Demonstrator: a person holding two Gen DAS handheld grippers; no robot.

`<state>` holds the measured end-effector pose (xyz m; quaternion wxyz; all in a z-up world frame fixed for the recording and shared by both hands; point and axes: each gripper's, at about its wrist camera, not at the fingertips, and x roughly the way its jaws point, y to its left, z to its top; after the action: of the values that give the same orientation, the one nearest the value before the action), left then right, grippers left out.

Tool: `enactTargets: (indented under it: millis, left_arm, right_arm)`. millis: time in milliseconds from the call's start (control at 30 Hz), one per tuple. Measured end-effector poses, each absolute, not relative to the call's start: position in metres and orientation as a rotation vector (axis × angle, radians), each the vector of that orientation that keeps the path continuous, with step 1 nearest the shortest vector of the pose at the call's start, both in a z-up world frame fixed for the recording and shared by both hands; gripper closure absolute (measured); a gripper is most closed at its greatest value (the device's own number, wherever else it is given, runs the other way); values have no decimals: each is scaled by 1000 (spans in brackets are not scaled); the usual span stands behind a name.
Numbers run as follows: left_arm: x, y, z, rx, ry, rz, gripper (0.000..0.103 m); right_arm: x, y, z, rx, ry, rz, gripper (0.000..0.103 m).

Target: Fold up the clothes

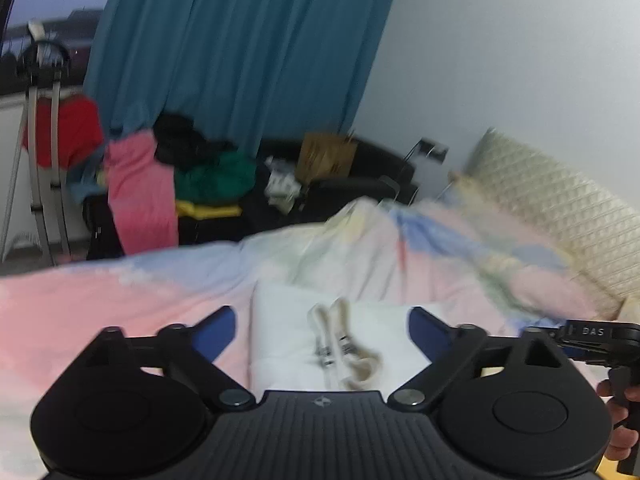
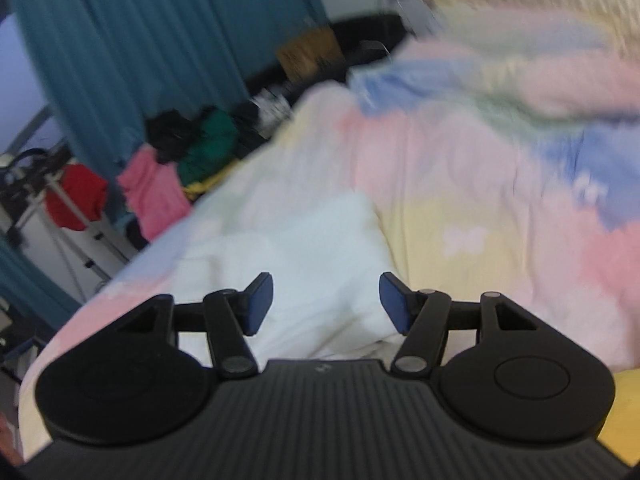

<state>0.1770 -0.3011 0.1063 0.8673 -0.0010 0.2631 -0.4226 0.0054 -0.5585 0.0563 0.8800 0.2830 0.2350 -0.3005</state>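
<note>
I hold my left gripper point(image 1: 322, 330) and right gripper point(image 2: 326, 302) both spread wide and empty over the folded white cloth garment point(image 1: 288, 332) — it lies flat on the pastel patchwork bed cover point(image 1: 100, 300).

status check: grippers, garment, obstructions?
Left gripper open, right gripper open, both empty. White garment lies on the pastel bedspread, drawstrings on top. Nothing in the way; frames blurred.
</note>
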Motion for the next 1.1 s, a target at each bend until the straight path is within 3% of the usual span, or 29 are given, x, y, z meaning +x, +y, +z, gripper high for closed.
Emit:
enactTargets:
  millis: [100, 167, 500, 1100]
  left_arm:
    - [136, -283, 139, 20, 492, -891, 0]
    - [110, -271, 156, 52, 456, -884, 0]
    - [0, -191, 181, 110, 337, -810, 0]
    - [-64, -118, 125, 66, 291, -726, 0]
  right_arm:
    - [-12, -529, 94, 526, 440, -598, 32]
    - [-26, -507, 114, 471, 409, -578, 20]
    - [-81, -408, 151, 326, 309, -469, 20]
    - [-111, -314, 97, 195, 253, -511, 20]
